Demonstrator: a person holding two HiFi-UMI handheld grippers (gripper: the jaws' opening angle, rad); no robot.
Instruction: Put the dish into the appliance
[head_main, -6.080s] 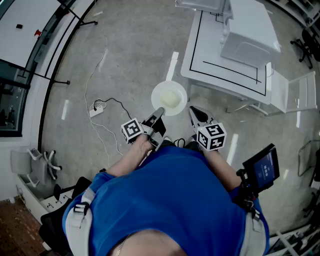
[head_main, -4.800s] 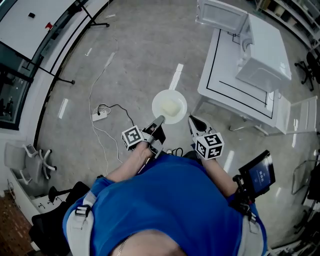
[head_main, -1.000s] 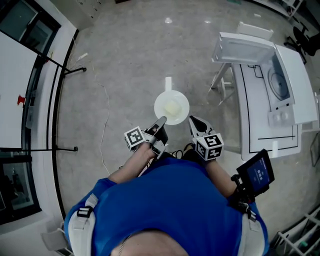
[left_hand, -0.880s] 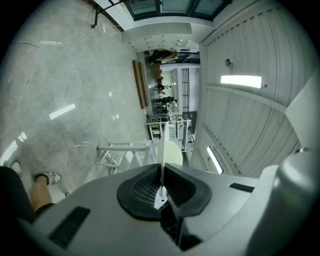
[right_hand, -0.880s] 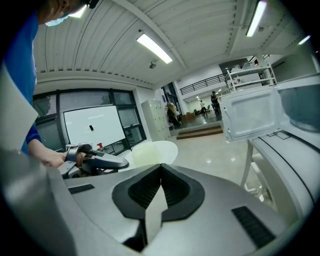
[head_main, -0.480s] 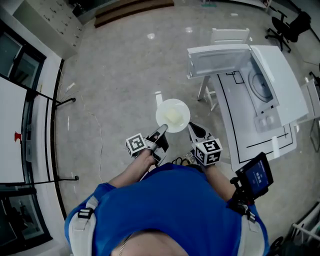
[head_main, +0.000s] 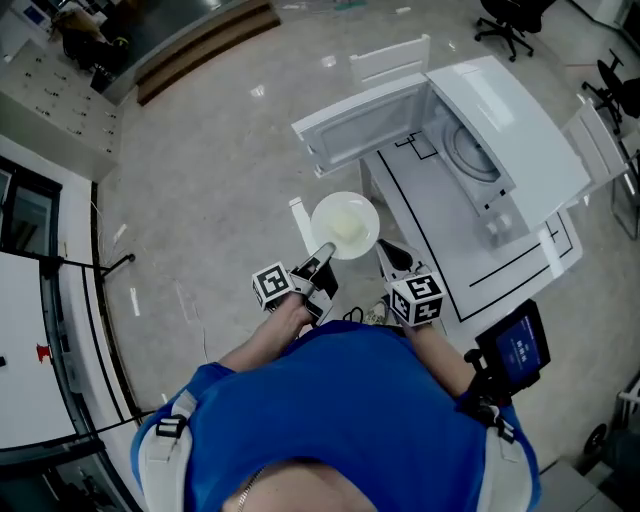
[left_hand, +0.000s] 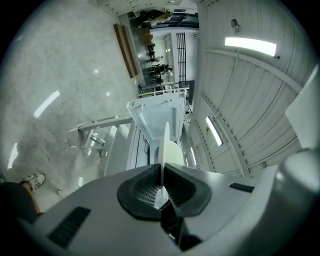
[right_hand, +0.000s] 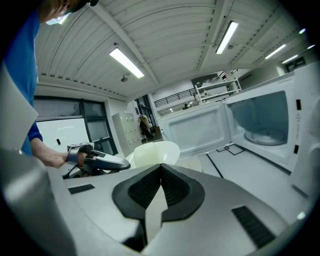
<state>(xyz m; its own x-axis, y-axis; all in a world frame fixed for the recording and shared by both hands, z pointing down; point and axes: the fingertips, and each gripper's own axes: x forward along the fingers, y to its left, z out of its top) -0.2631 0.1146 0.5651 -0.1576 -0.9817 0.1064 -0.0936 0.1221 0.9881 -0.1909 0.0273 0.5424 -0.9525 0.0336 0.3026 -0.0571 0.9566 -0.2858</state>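
The left gripper is clamping the dish by its rim at frame centre, the right gripper is riding beside it closed on nothing, and the open microwave is swinging from far right into upper right, so insertion is nearing.

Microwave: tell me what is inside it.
In the open microwave only its round turntable shows, with nothing standing on it. The cavity's near right corner is hidden behind the front frame.
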